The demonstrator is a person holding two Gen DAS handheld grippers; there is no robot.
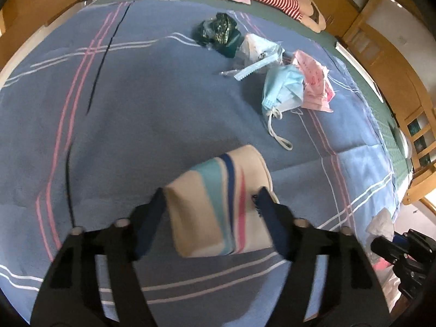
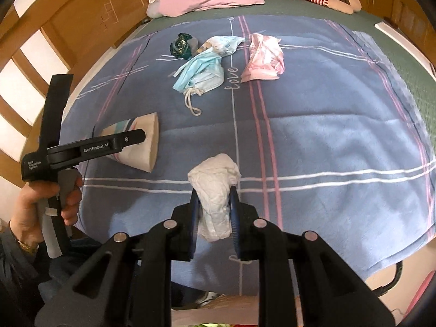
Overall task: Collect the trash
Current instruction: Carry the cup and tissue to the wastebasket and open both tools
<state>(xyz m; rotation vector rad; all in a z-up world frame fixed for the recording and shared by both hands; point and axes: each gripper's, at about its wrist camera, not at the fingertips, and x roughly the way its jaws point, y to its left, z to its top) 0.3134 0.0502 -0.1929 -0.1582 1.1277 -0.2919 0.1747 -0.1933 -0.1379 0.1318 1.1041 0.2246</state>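
The right gripper [image 2: 214, 212] has its jaws closed on a crumpled white tissue [image 2: 215, 190], which bulges out above the fingertips and hangs a little below them, clear of the bed [image 2: 327, 141].

The left gripper [image 1: 211, 204] has a cream paper packet [image 1: 220, 201] with turquoise, navy and pink stripes between its jaws. Both blue pads [image 1: 268, 207] lie against its sides; the picture is blurred there, so whether they press on it is hard to tell. In the right wrist view the packet [image 2: 141, 147] looks cone-shaped, with its flat end turned away from the hand [image 2: 35, 204].

Well ahead of both pairs of jaws, more trash lies on the blue plaid blanket [image 1: 136, 109]: a light blue face mask [image 2: 201, 73] with white loops, a pink wrapper [image 2: 263, 57], a pale printed wrapper [image 2: 224, 42] and a dark green foil wad [image 2: 181, 45].

No bin or bag shows clearly.
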